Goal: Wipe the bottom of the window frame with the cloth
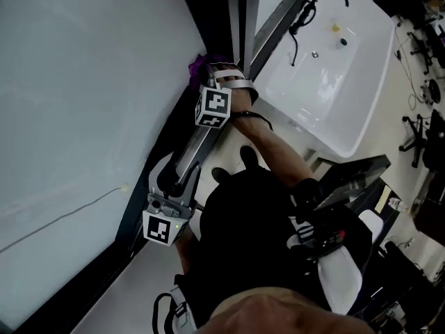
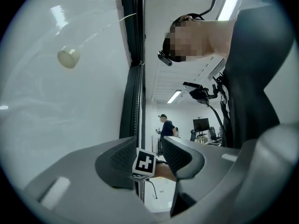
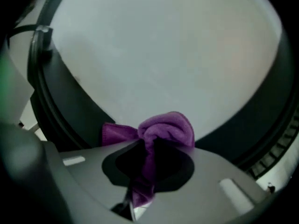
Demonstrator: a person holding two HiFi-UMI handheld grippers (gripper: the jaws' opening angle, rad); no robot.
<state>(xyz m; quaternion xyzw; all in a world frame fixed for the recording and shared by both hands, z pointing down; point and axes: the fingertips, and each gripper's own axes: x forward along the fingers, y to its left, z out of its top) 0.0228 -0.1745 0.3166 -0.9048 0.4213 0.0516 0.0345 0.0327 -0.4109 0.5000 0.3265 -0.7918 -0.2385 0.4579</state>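
Pinching the purple cloth tight in the right gripper - wad pushed forward at the window frame, probably for rubbing - with the left gripper spread, empty, aside.

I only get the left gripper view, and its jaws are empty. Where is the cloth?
Observer: The purple cloth is pinched in the right gripper.
Operator: Is it at the window?
Observer: Yes, the head view shows it bunched at the dark window frame, near the corner.
Operator: Does any stick out?
Observer: A bunch pokes past the jaw tips; a tail hangs back between them.
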